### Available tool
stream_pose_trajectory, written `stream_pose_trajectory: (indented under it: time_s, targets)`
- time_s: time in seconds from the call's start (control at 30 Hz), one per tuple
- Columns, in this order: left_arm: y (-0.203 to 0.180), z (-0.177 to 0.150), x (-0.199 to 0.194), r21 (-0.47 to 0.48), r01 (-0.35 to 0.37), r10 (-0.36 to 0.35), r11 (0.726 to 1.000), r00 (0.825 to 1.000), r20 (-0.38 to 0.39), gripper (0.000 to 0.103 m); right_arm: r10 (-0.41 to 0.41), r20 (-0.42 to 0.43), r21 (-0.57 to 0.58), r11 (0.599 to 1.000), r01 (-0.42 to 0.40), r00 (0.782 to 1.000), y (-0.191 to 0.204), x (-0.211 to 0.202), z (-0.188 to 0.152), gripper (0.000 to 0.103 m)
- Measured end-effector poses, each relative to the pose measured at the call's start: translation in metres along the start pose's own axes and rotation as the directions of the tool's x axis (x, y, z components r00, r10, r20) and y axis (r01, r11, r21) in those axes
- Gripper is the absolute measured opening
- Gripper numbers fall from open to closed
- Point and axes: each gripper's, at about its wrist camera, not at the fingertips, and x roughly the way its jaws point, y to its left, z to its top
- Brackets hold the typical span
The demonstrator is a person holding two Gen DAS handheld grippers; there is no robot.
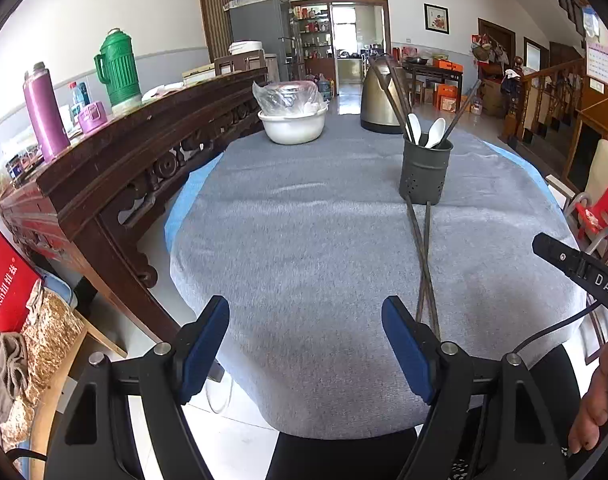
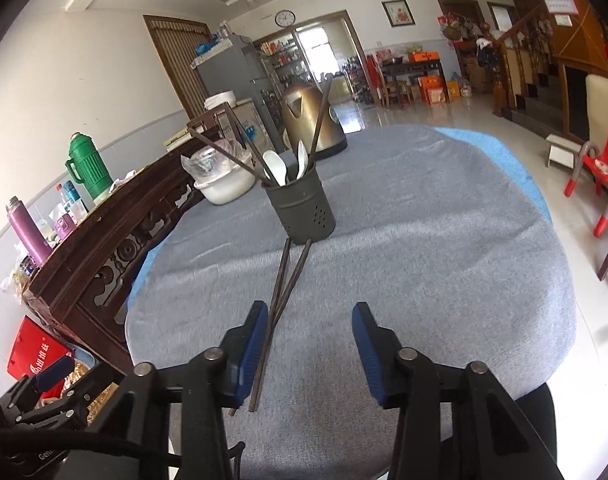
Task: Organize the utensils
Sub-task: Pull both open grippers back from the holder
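A dark perforated utensil holder [image 1: 425, 174] [image 2: 303, 212] stands on the grey cloth and holds two white spoons [image 1: 435, 132] [image 2: 275, 167] and several dark chopsticks. Two more dark chopsticks [image 1: 424, 264] [image 2: 286, 280] lie crossed on the cloth in front of it. My left gripper [image 1: 306, 350] is open and empty above the near table edge, with the loose chopsticks just right of its right finger. My right gripper [image 2: 310, 346] is open and empty, with the chopstick ends beside its left finger [image 2: 253, 350].
A white basin with a plastic-wrapped bowl [image 1: 293, 114] [image 2: 223, 178] and a gold kettle [image 1: 382, 98] [image 2: 312, 120] stand at the far end of the table [image 1: 304, 260]. A carved wooden sideboard [image 1: 124, 168] with flasks runs along the left. A red child's chair [image 2: 604, 172] stands at the right.
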Motion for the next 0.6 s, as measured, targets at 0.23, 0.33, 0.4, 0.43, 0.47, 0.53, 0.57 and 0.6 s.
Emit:
stream_pose_trajectory:
  time_s: [0.23,0.33,0.4,0.43,0.47,0.53,0.57,0.6]
  targets:
    - [0.008,-0.004,0.009,-0.027,0.008,-0.009,1.000,0.999,-0.031,0.079,-0.003,-0.057,0.009,1.000,0.003,0.998,0.004,0.015,0.000,0.039]
    - [0.012,-0.005,0.011,-0.037,0.010,-0.012,0.999,0.999,-0.035,0.079,0.005,-0.075,0.015,1.000,-0.003,0.997,0.008,0.021,0.006,0.039]
    - [0.015,-0.006,0.013,-0.044,0.012,-0.013,0.999,0.999,-0.040,0.079,0.010,-0.085,0.021,1.000,-0.008,0.996,0.010,0.026,0.014,0.040]
    - [0.016,-0.006,0.014,-0.046,0.012,-0.014,0.999,0.999,-0.042,0.079,0.014,-0.087,0.025,1.000,-0.012,0.996,0.012,0.029,0.017,0.040]
    - [0.018,-0.007,0.016,-0.051,0.013,-0.015,0.999,0.999,-0.047,0.079,0.016,-0.087,0.026,1.000,-0.014,0.996,0.013,0.031,0.020,0.040]
    - [0.021,-0.008,0.020,-0.060,0.015,-0.018,0.998,0.998,-0.056,0.079,0.022,-0.089,0.028,0.999,-0.020,0.996,0.016,0.040,0.029,0.040]
    - [0.022,-0.009,0.022,-0.064,0.015,-0.019,0.998,0.998,-0.060,0.079,0.022,-0.096,0.033,0.999,-0.019,0.995,0.017,0.046,0.034,0.040]
    - [0.024,-0.009,0.024,-0.069,0.014,-0.019,0.998,0.998,-0.065,0.079,0.028,-0.106,0.044,0.999,-0.023,0.994,0.018,0.054,0.039,0.040]
